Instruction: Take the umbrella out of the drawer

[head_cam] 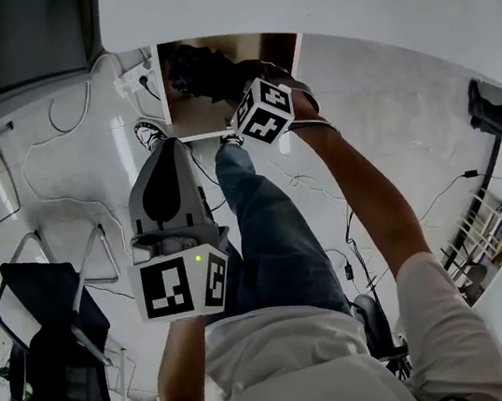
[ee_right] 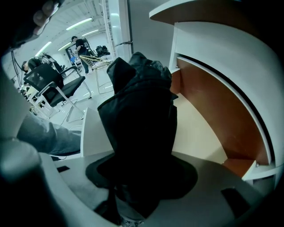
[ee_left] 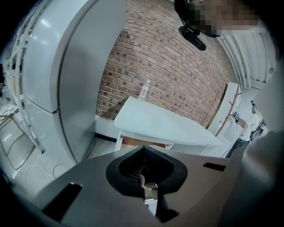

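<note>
A black folded umbrella (ee_right: 137, 111) fills the right gripper view and stands up out of the open drawer (ee_right: 199, 128), whose pale wooden bottom shows behind it. My right gripper (ee_right: 137, 177) is shut on the umbrella's lower end and points steeply down. In the head view its marker cube (head_cam: 263, 111) hangs over the drawer (head_cam: 256, 52), with the dark umbrella (head_cam: 198, 73) beyond it. My left gripper (head_cam: 169, 160) hovers to the left of the drawer front over the floor. Its jaws look shut with nothing in them, also in the left gripper (ee_left: 144, 173) view.
The drawer belongs to a white table (head_cam: 342, 1). A clear bottle (ee_left: 145, 91) stands on the table's far edge by a brick wall. A grey cabinet (ee_left: 66, 66) is at the left. A black chair (head_cam: 48, 321) and loose cables (head_cam: 77, 118) are on the floor. The person's jeans leg (head_cam: 270, 230) is below the drawer.
</note>
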Demonstrator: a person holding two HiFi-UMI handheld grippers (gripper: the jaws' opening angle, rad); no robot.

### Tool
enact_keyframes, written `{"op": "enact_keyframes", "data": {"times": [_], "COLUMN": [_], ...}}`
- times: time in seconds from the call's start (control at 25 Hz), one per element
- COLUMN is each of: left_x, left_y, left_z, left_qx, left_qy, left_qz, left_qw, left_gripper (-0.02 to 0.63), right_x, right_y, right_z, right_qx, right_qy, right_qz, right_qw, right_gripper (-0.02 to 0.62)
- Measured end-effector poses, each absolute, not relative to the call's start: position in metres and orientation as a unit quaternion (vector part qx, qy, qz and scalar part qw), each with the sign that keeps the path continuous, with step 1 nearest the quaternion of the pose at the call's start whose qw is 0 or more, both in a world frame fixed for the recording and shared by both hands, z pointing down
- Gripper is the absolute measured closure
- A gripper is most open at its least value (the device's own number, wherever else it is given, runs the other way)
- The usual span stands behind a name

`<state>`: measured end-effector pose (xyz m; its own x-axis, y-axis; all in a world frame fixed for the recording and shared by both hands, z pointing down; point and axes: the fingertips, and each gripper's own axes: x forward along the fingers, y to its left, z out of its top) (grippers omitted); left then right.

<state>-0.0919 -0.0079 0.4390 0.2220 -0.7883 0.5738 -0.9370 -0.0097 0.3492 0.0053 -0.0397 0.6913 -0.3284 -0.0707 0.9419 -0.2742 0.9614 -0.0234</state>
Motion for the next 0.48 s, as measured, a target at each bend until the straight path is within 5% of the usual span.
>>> {"op": "enact_keyframes", "data": {"times": [0.48], "left_x": [-0.087], "left_y": [-0.016], "left_z": [0.418], "left_qx": [0.706], "left_qy": [-0.618], "left_qz": [0.11], "left_qw": [0.329], "left_gripper": [0.589], "right_x": [0.009], "right_y": [-0.035], "right_z": [0.66], "right_qx": [0.1], "right_qy": [-0.817], "right_qz": [0.089], "right_qw": [0.56], "right_gripper": [0.35]}}
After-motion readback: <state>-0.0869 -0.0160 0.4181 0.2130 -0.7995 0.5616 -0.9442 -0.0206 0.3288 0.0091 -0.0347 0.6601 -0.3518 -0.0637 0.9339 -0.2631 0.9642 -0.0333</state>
